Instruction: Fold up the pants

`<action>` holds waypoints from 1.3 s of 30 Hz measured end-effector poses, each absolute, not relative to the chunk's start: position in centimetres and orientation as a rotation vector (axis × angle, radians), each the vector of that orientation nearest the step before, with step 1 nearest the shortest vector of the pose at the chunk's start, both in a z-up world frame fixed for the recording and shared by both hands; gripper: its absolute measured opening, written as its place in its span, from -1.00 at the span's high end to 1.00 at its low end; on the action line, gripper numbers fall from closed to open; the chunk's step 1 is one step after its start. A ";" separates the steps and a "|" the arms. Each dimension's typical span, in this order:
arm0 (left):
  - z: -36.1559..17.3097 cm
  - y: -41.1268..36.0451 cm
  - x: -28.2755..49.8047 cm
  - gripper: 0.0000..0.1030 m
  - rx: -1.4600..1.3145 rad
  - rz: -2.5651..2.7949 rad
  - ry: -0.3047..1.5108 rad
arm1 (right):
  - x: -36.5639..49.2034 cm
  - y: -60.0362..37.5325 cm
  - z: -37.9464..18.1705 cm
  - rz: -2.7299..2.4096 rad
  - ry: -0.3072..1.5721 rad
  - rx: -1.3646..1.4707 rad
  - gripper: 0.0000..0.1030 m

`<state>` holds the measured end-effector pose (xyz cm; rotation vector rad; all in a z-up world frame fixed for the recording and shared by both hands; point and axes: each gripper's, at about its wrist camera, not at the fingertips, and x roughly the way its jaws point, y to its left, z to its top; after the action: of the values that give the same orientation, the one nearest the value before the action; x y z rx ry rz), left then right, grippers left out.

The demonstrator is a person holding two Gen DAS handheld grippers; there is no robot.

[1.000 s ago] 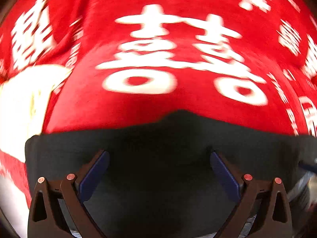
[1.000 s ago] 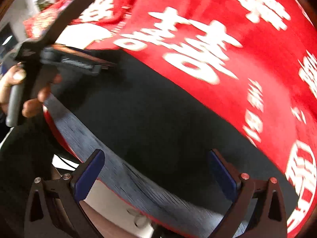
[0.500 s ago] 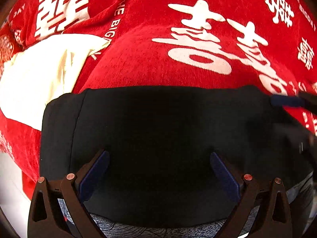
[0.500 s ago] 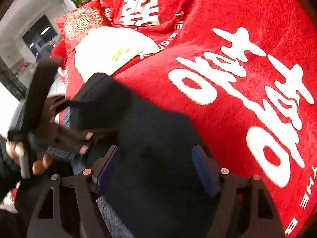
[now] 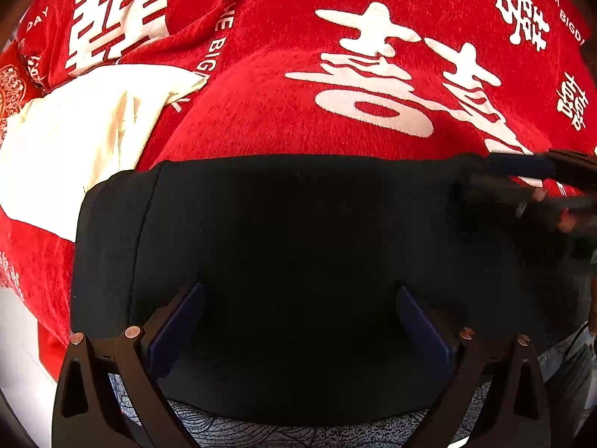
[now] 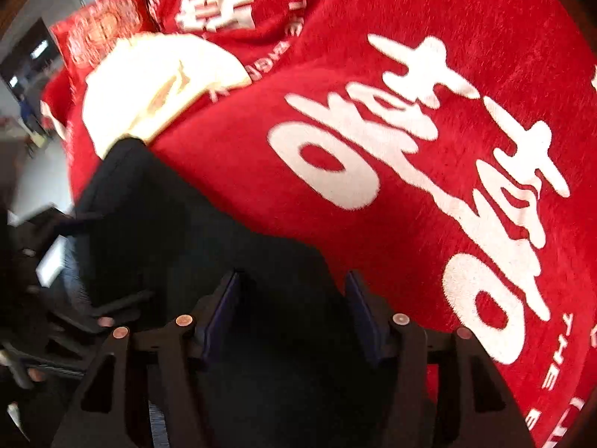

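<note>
One pair of black pants lies folded on the near edge of one red blanket; one cream cloth sits far left; both grippers tilt steeply down; left gripper gapes wide over the pants; right gripper has just been closing, pants between its blue pads, contact unclear.
</note>
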<state>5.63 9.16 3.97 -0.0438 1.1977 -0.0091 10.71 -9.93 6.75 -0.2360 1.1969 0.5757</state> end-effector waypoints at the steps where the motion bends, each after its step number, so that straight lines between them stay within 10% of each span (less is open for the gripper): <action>1: 3.9 9.1 5.6 -0.97 -0.040 -0.007 1.197 | 10.9 -10.3 7.2 0.573 1.186 -0.192 -0.19; 24: 5.2 19.6 6.8 -0.97 -0.328 0.111 1.171 | 6.3 -6.9 6.5 0.569 1.212 -0.280 -0.35; 39: 3.7 0.0 -0.1 -0.97 0.019 -0.143 1.289 | -5.8 -19.9 5.1 0.337 1.245 -0.413 -0.65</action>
<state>-0.14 0.00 3.66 0.0192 1.2895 -0.1432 -5.77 -19.92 5.09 -0.4126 1.2446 0.3372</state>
